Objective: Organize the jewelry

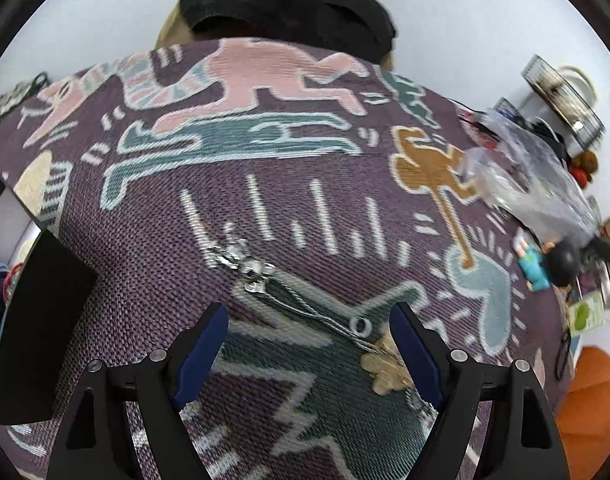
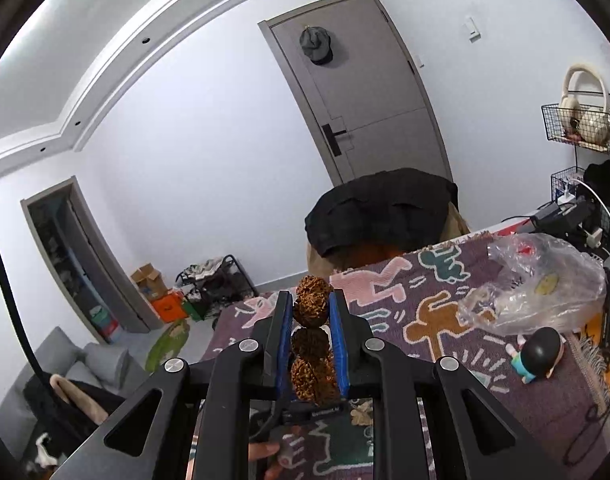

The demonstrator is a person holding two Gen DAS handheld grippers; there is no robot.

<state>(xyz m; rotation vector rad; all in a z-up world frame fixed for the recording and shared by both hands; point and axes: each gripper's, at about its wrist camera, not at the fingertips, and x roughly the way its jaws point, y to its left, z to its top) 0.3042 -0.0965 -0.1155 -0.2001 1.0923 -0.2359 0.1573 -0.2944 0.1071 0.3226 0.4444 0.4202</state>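
My left gripper [image 1: 308,322] is open and empty, hovering low over the patterned purple cloth [image 1: 265,184]. A silver chain necklace [image 1: 241,262] lies on the cloth just ahead of the fingers, its thin chain running back to a small ring [image 1: 361,325] and a pale tan charm [image 1: 387,368] beside the right finger. My right gripper [image 2: 309,312] is raised above the table and shut on a bracelet of large brown knobbly beads [image 2: 311,342] that stack up between the fingers.
A black box lid [image 1: 37,324] stands at the left edge. A clear plastic bag [image 1: 533,176] and a small dark-haired figurine [image 1: 553,264] lie at the right. A chair with a black jacket [image 1: 281,4] stands beyond the table.
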